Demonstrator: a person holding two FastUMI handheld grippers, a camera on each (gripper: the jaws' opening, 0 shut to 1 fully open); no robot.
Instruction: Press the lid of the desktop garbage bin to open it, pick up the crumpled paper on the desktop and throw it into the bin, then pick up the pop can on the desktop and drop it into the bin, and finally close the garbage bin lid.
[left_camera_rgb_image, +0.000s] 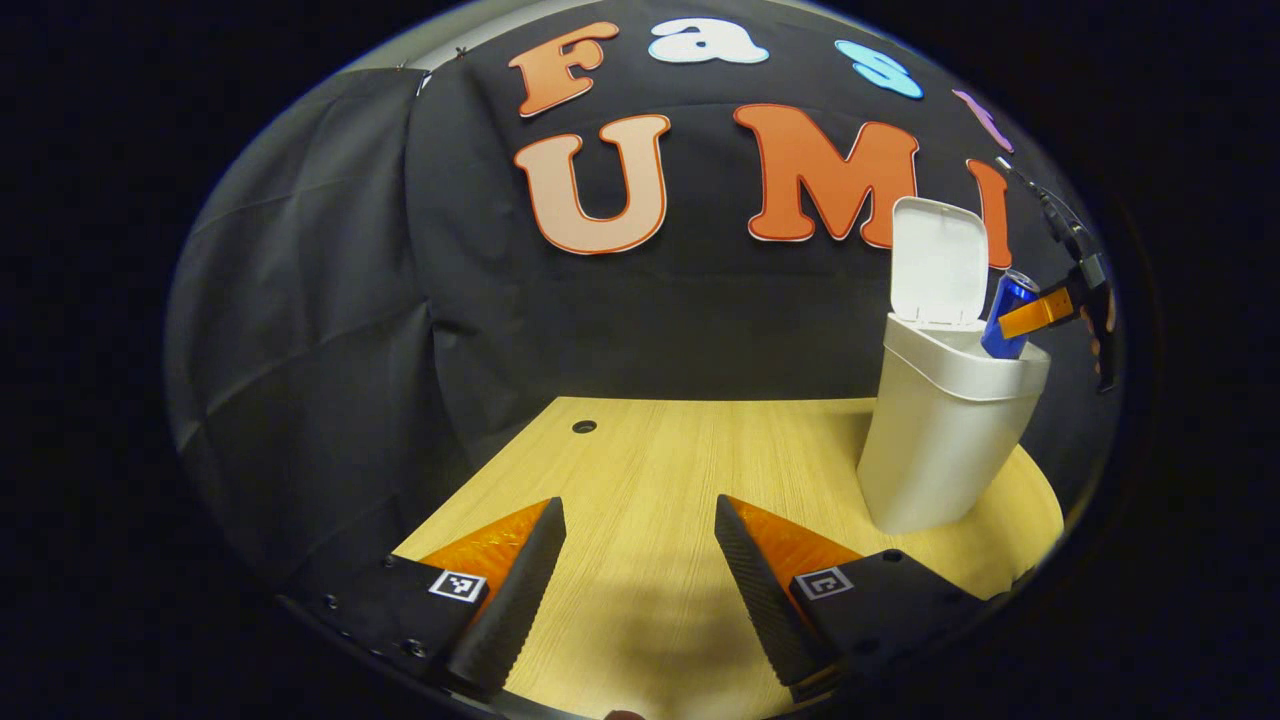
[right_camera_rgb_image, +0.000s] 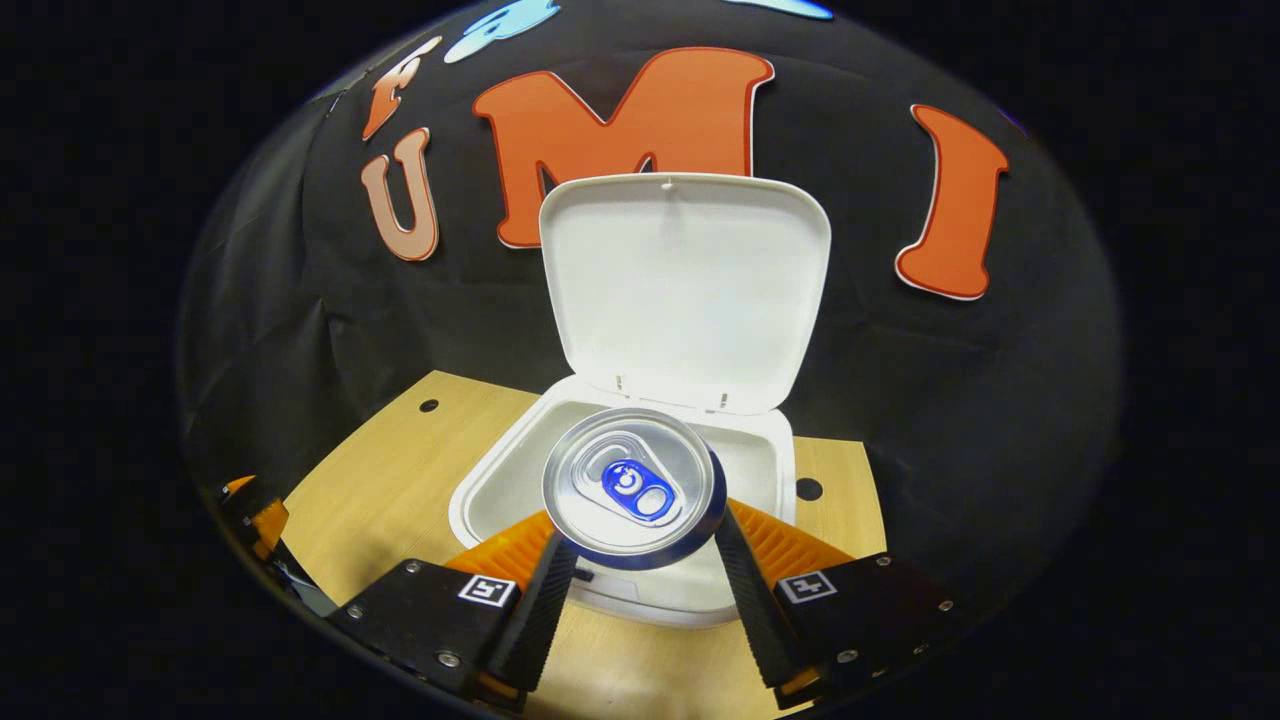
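Your right claw (right_camera_rgb_image: 640, 570) grips the can (right_camera_rgb_image: 634, 487) on both sides and holds it over the mouth of the bin (right_camera_rgb_image: 480, 500), whose lid (right_camera_rgb_image: 686, 290) stands up at the back, so I judge it is placed to drop straight in. Your left claw (left_camera_rgb_image: 640, 580) hangs open over the counter (left_camera_rgb_image: 700, 450), holding nothing. The can blocks much of the bin's inside, so you cannot tell whether the crumpled paper lies in there.

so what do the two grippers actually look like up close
Both match. The left gripper has two wedge-shaped fingers with ribbed inner faces, each on a black block with screws and a small square black-and-white marker. The right gripper has the same build, and a dark cable runs up behind it in the left gripper view.
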